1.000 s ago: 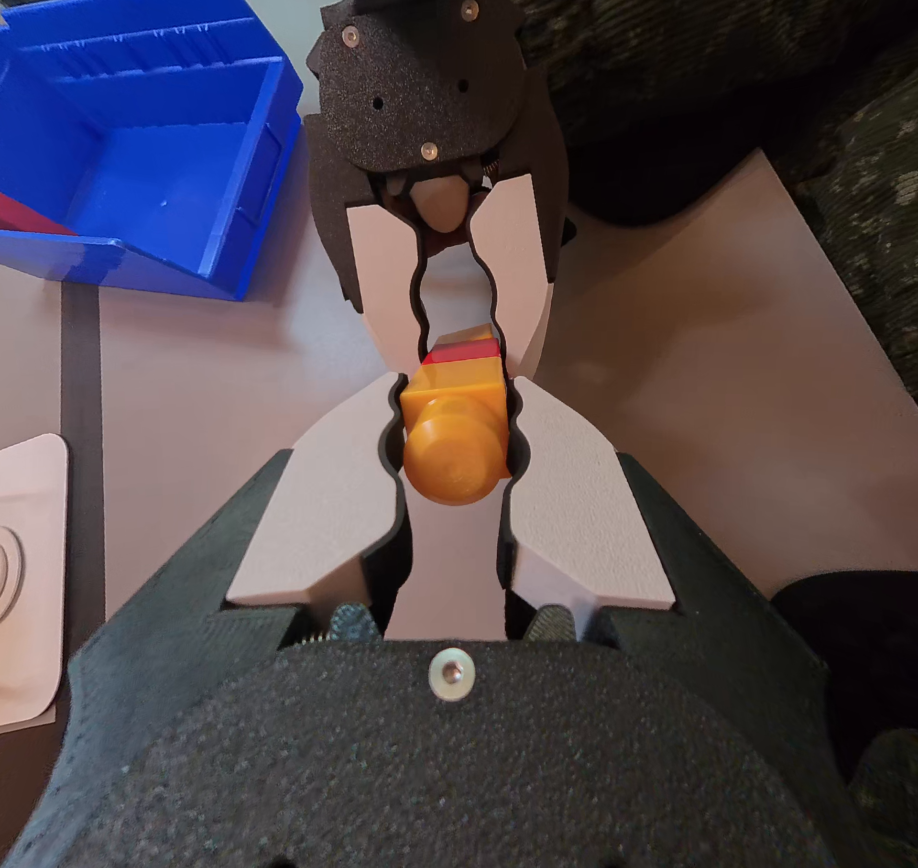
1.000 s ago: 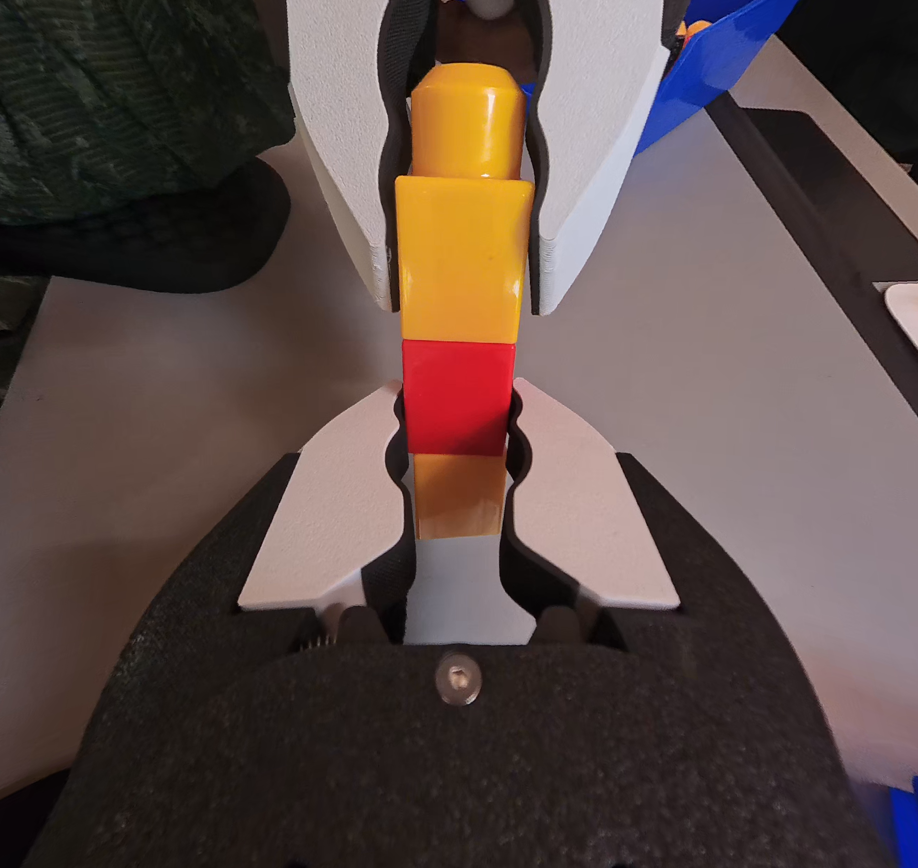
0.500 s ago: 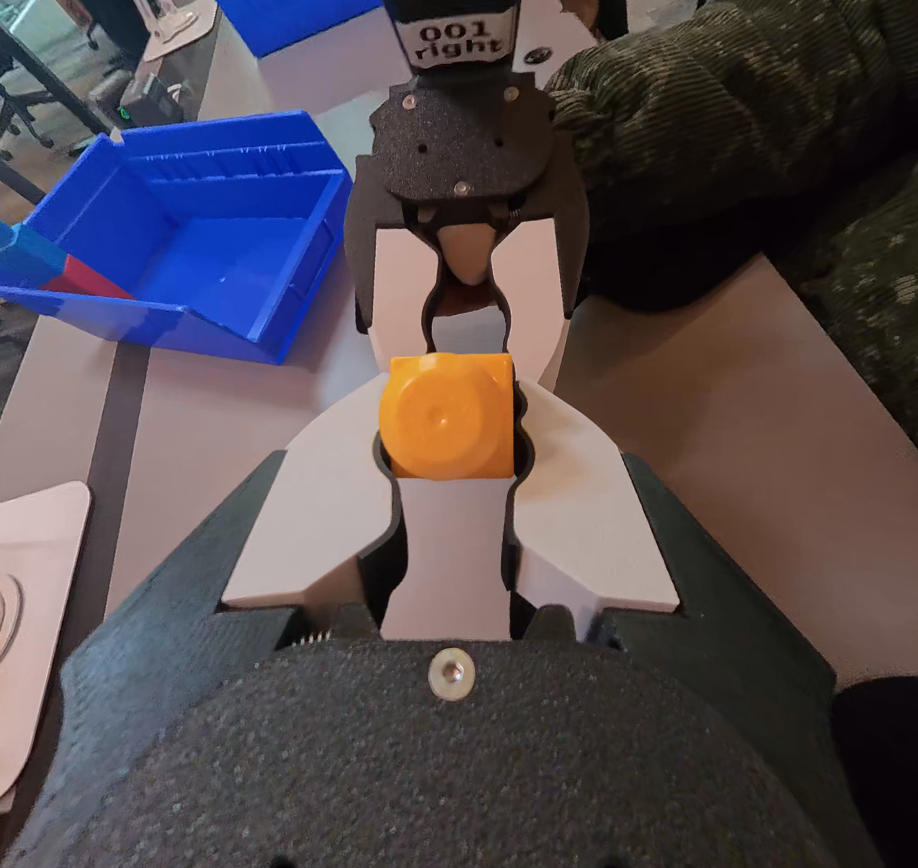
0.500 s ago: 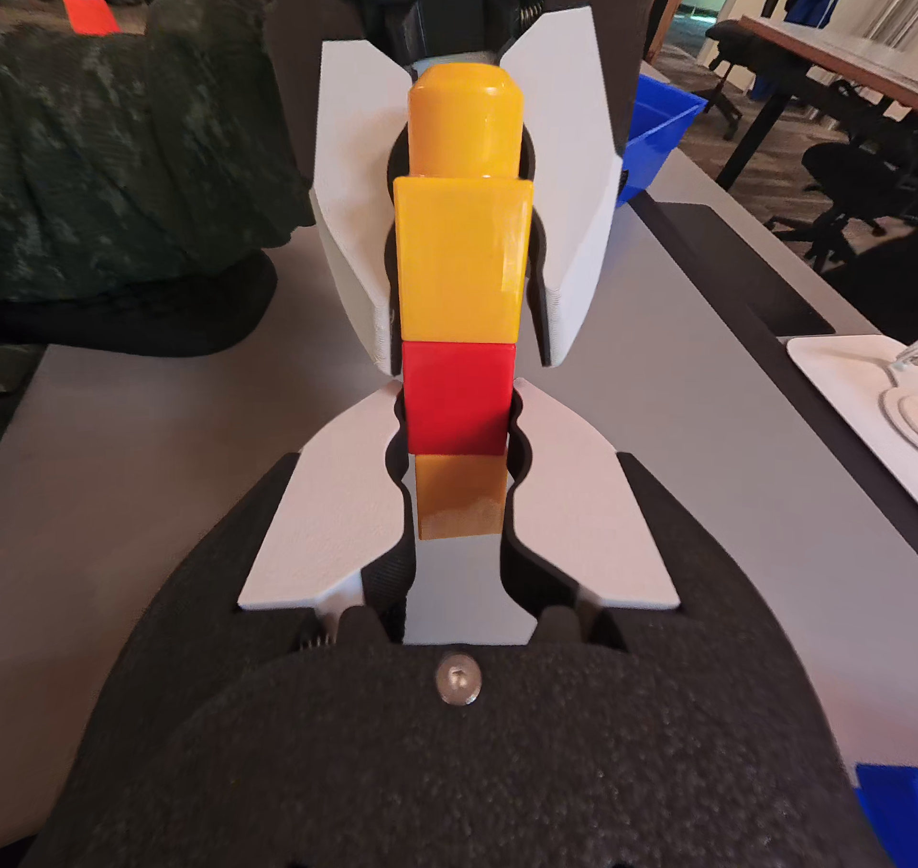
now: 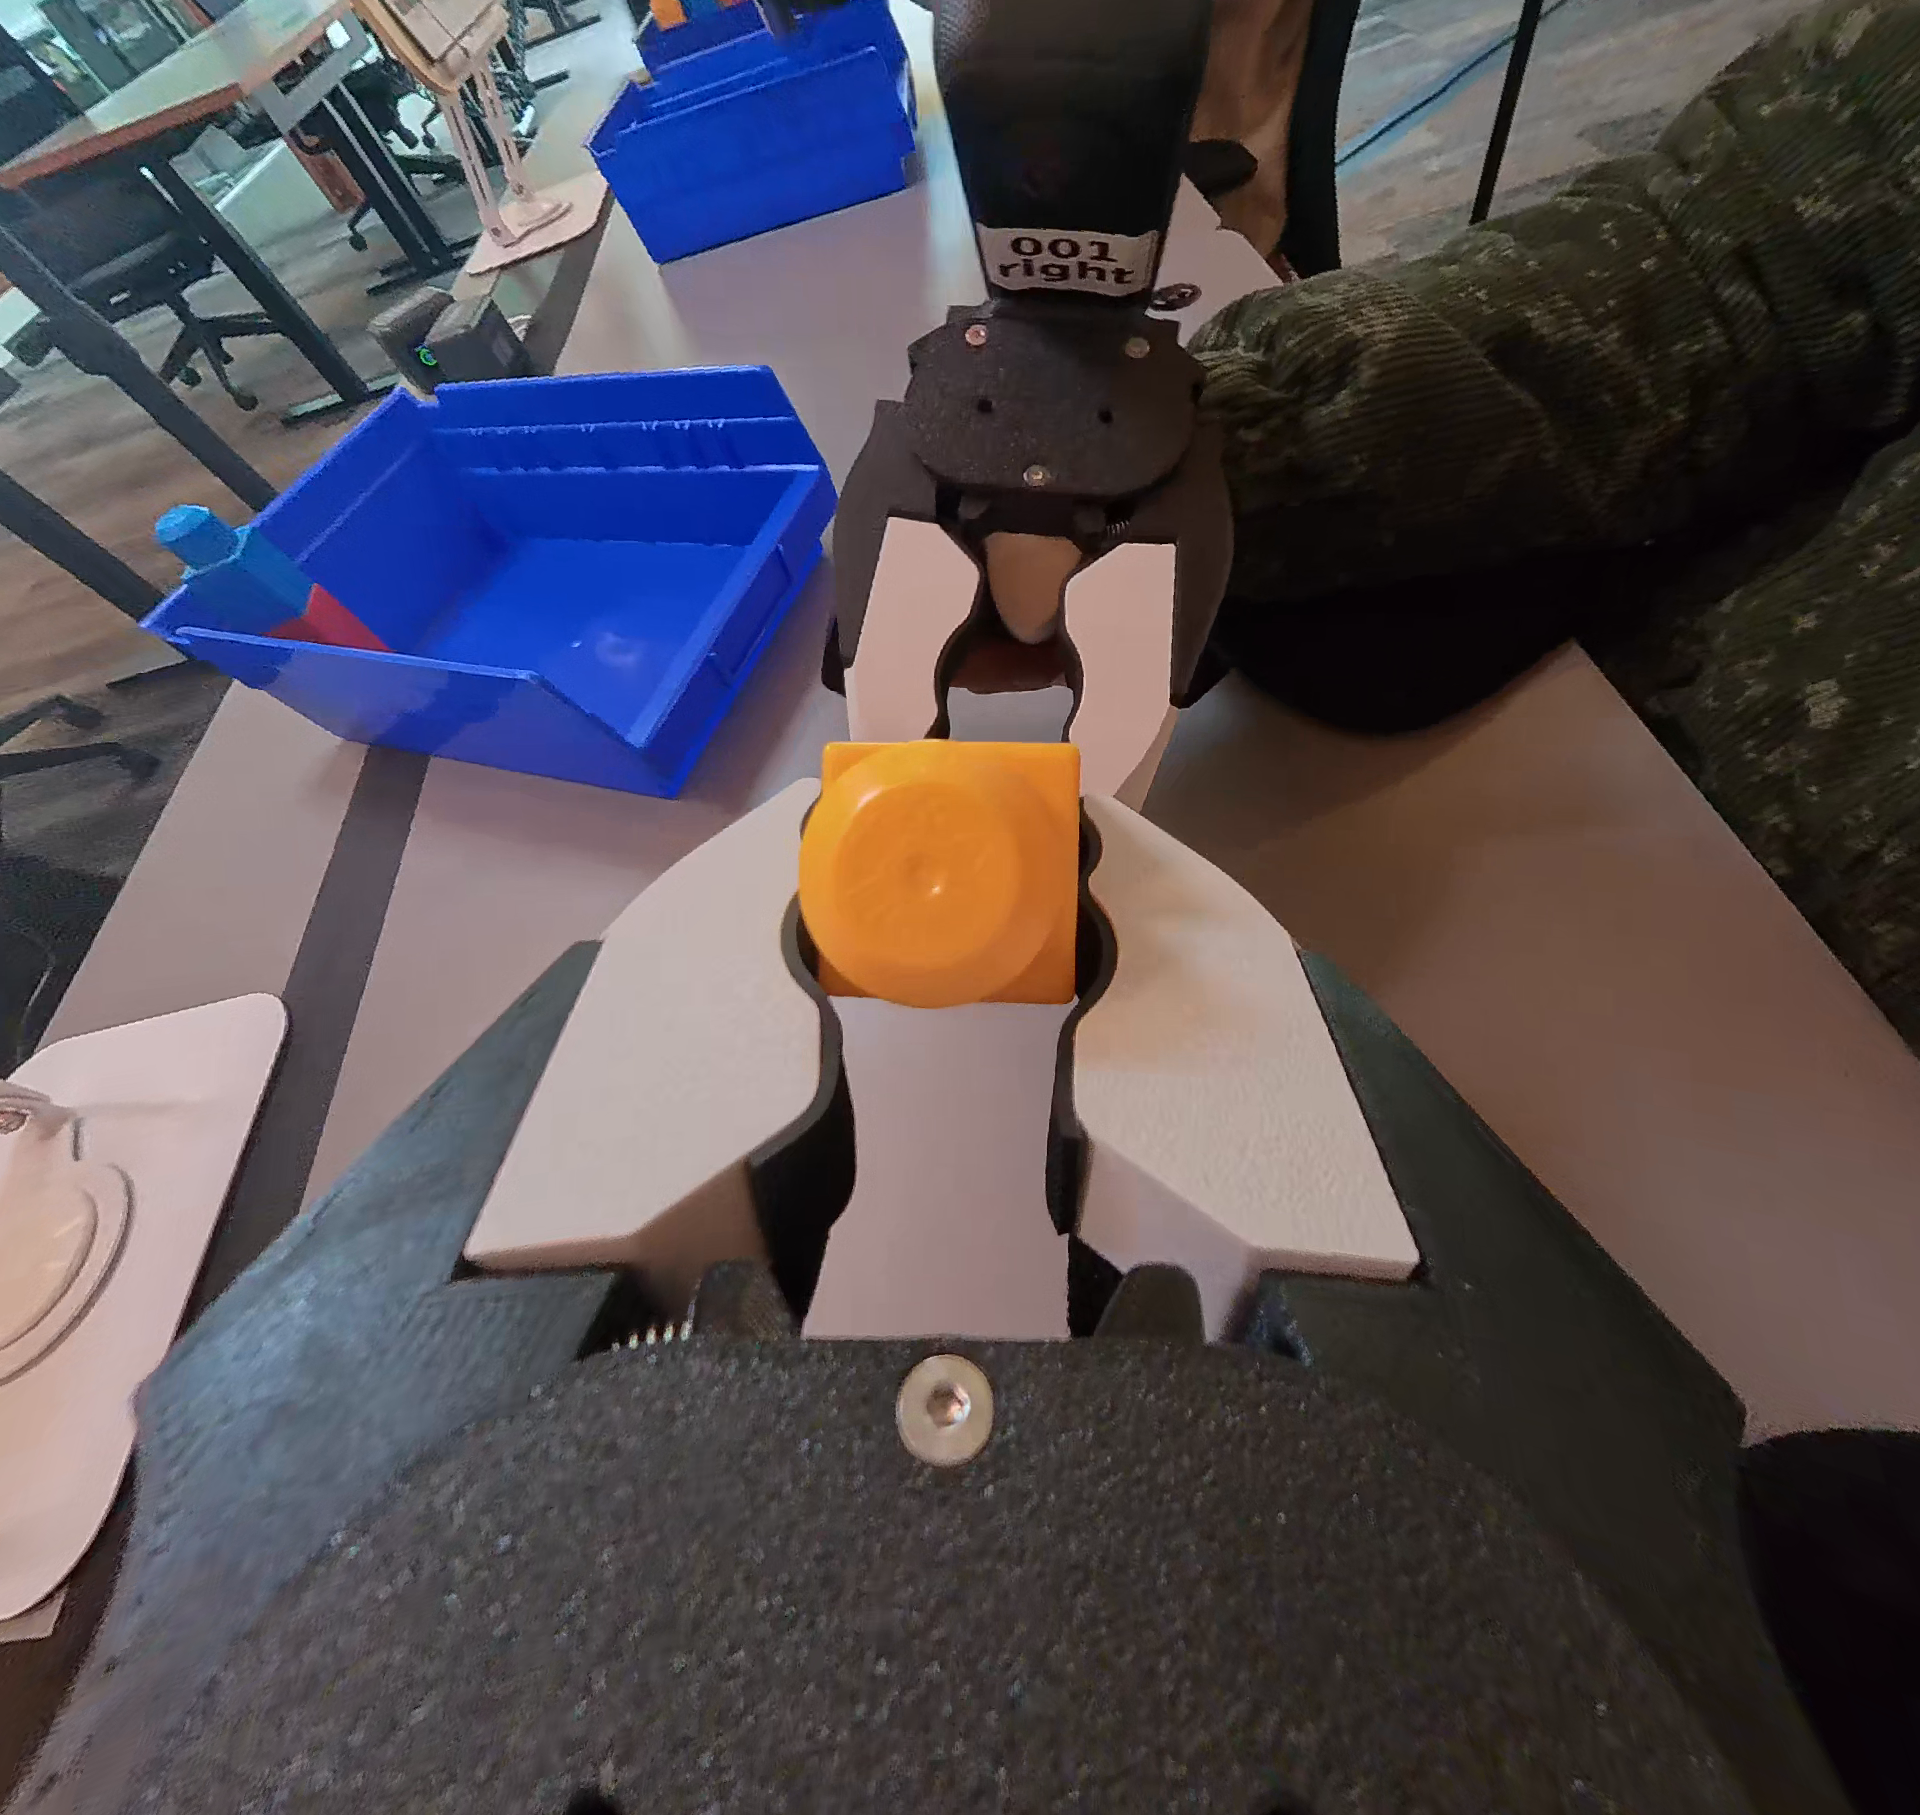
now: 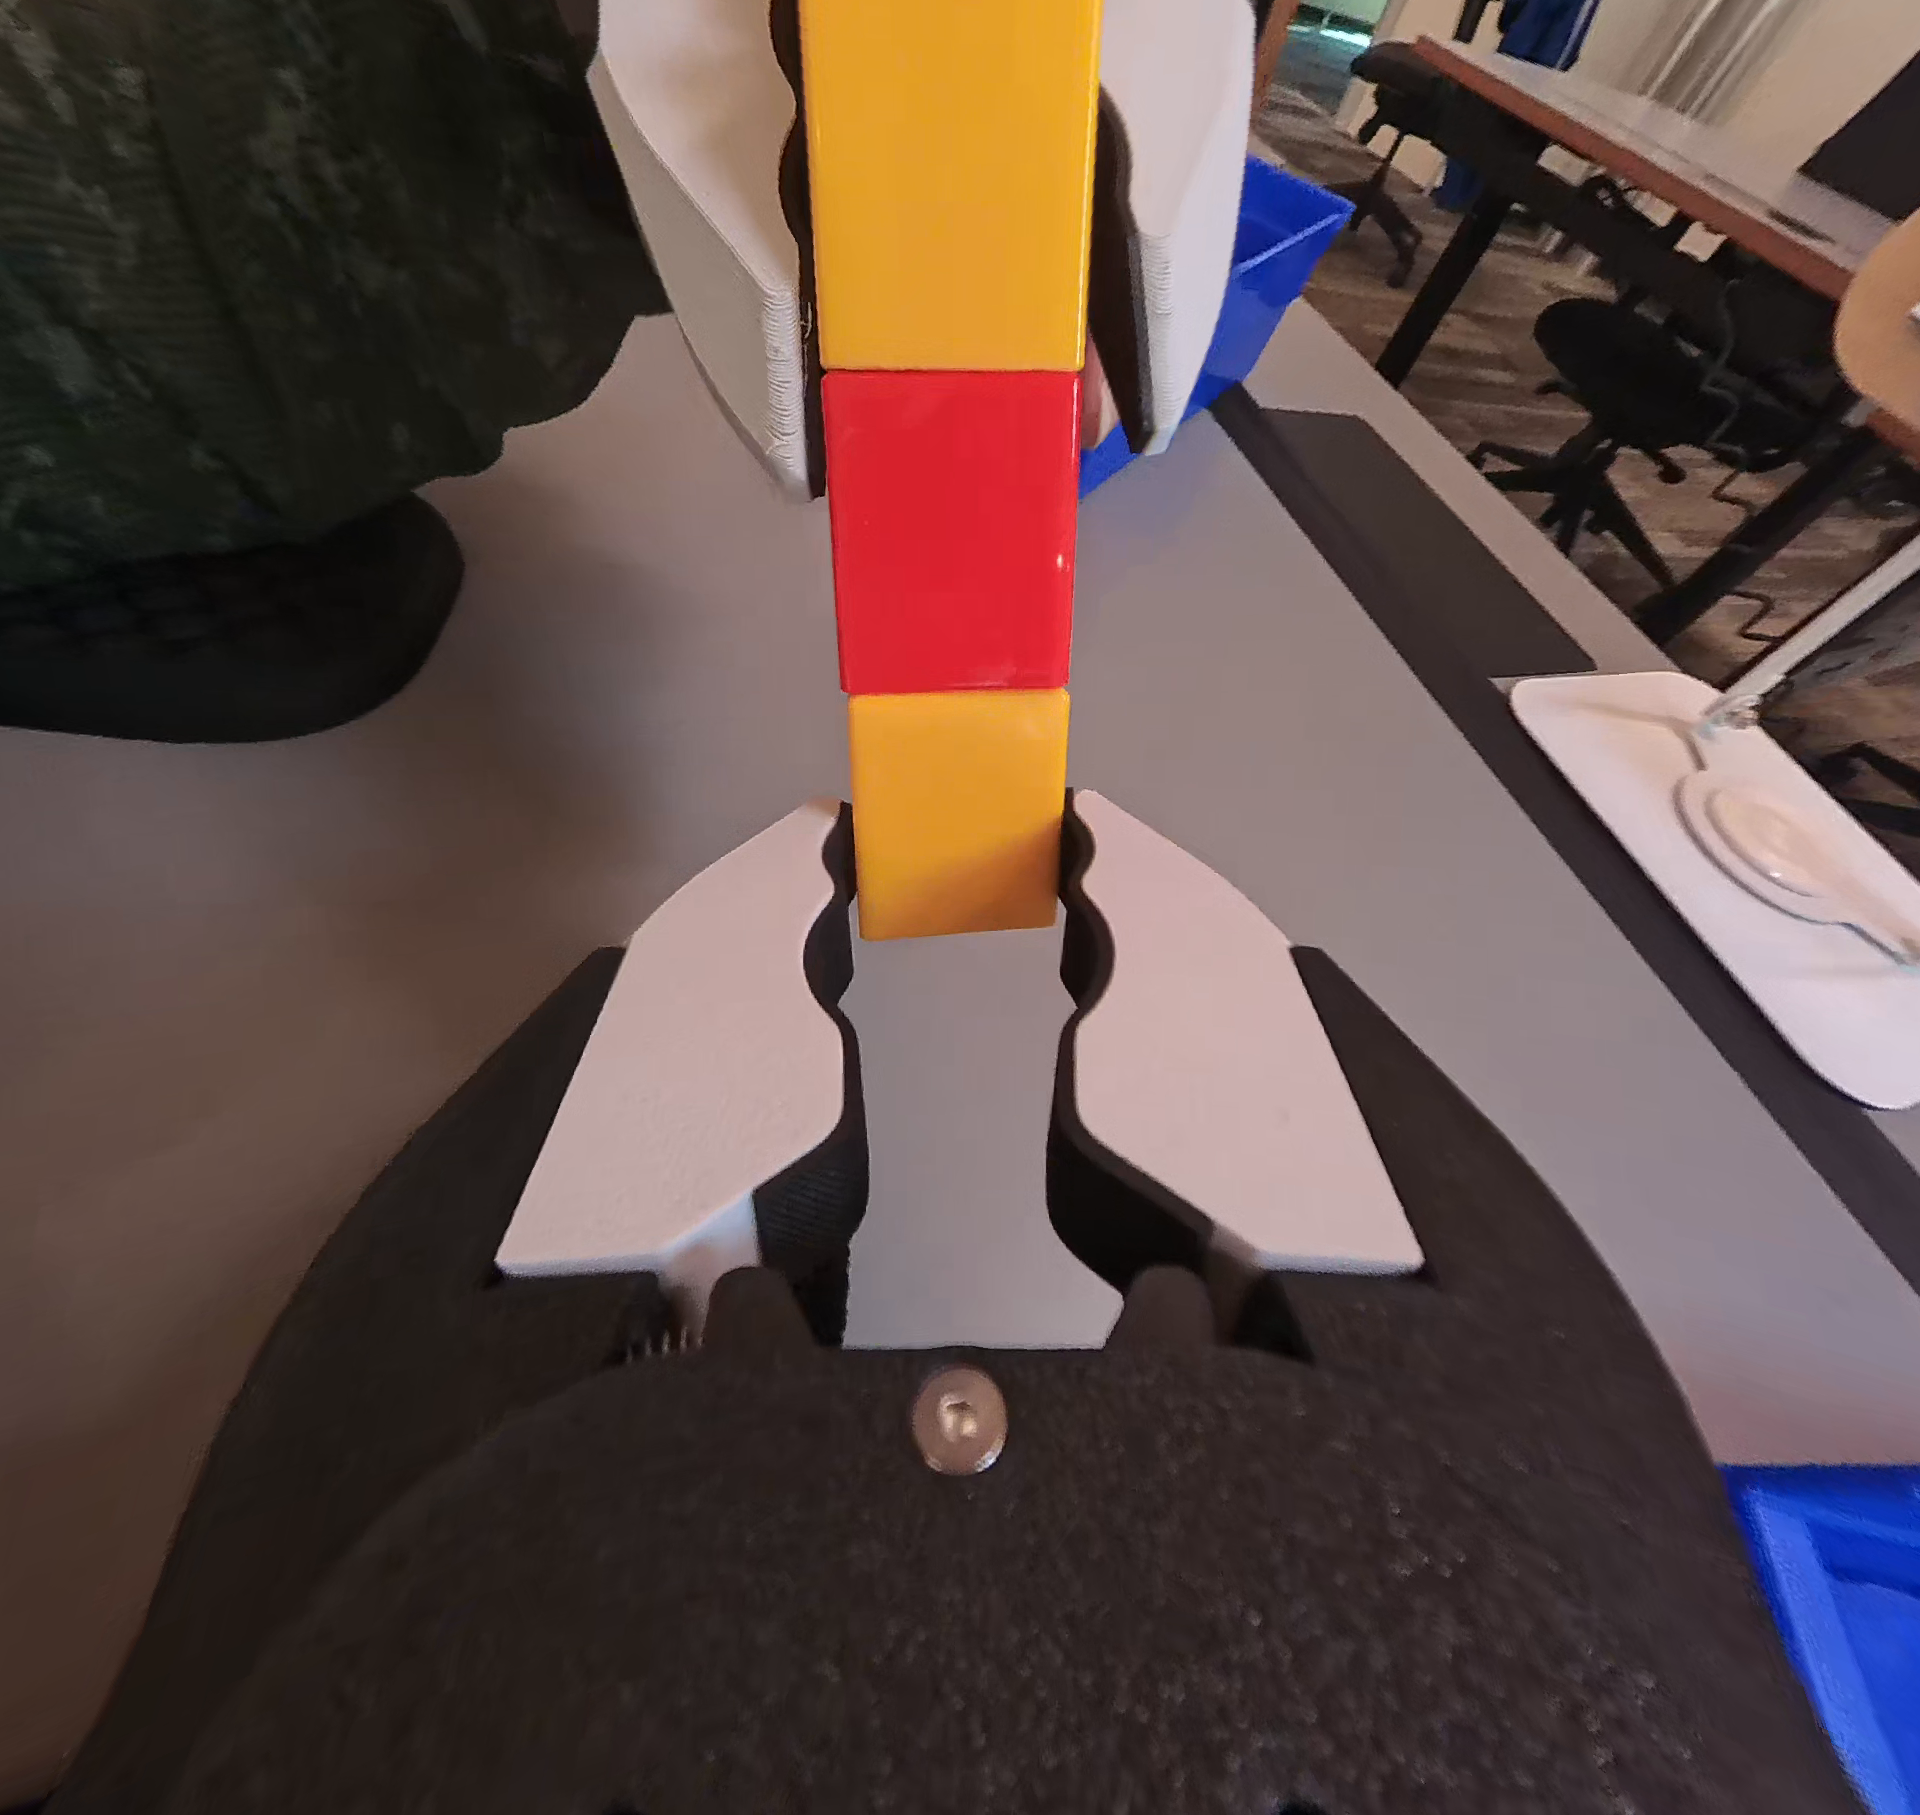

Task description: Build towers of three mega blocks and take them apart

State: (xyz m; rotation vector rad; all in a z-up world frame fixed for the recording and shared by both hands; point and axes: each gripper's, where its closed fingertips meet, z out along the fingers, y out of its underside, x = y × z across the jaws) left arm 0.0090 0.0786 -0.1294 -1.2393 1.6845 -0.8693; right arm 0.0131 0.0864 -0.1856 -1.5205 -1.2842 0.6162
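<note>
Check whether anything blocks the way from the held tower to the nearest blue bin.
Nothing visible does. The tower is held off the table by both the left gripper and the right gripper; the stretch of grey table toward the blue bin is bare.

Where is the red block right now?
In the right wrist view the red block sits mid-tower, between two yellow blocks, held above the table.

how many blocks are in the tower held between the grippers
3, in the right wrist view: a yellow block at the far end in the left hand-held gripper, a red block in the middle, and an orange block in the right hand-held gripper.
</note>
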